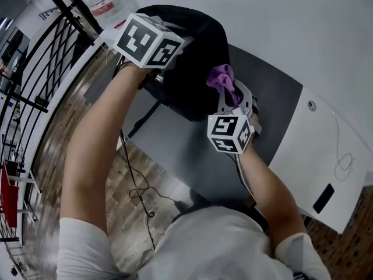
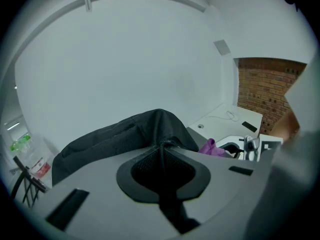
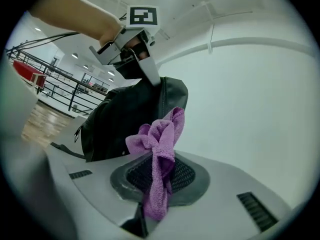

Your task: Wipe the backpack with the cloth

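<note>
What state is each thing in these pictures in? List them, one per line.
backpack: upright, its top pinched by the left gripper.
cloth: bunched up, clamped in the right gripper, beside the backpack.
left gripper: shut on the backpack.
right gripper: shut on the cloth.

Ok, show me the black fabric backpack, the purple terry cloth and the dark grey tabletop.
Black fabric backpack point(image 1: 201, 45), head view, on its rounded top panel.
Purple terry cloth point(image 3: 161, 149), right gripper view, on its bunched middle.
Dark grey tabletop point(image 1: 175, 150), head view, on a bare patch.
</note>
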A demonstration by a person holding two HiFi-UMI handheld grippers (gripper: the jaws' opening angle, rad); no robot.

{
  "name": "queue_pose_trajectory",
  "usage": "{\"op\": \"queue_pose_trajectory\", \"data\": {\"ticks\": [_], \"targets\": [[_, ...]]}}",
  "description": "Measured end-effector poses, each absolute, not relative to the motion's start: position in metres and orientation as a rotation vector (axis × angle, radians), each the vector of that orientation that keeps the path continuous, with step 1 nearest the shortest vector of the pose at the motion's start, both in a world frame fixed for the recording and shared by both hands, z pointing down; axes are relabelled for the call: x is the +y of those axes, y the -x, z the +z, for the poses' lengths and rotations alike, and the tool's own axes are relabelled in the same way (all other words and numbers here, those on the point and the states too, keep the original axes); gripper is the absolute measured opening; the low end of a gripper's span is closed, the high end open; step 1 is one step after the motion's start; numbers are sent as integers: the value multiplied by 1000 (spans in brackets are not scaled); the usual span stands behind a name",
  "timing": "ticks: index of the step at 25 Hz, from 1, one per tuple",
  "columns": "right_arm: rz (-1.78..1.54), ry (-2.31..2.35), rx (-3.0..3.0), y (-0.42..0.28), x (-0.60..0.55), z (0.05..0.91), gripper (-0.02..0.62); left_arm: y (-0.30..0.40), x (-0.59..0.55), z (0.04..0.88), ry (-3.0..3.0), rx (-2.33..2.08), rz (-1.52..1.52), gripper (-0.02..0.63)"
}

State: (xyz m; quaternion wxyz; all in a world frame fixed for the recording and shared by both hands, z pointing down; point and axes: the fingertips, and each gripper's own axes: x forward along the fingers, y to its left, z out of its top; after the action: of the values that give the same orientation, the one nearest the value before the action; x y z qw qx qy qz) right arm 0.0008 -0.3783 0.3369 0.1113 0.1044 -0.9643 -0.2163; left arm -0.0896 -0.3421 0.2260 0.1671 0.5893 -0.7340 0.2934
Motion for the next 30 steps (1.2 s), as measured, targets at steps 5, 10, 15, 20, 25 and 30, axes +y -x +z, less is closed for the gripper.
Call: {"op": "queue_pose_trajectory", "data": {"ticks": [5, 10, 15, 20, 25, 30], "targets": [[-594, -499, -2739, -31, -419, 349, 55, 87, -332, 225, -1714, -2036, 852, 17], [-530, -610, -2726, -52, -438, 347, 55, 86, -332, 230, -1729, -1997, 884, 17], [-389, -555, -2842, -67, -405, 347, 55, 86, -334, 234, -1741, -1978, 899, 17], [-306, -266, -2895, -56, -316, 376, 55, 86, -332, 233, -1753, -1962, 860, 17], [-296, -72, -2796, -19, -265, 430, 55, 84, -328, 235, -1747, -1949, 854, 17], [-252, -122, -2696, 14, -289, 481, 55, 81, -324, 237, -1741, -1938, 861, 17]]}}
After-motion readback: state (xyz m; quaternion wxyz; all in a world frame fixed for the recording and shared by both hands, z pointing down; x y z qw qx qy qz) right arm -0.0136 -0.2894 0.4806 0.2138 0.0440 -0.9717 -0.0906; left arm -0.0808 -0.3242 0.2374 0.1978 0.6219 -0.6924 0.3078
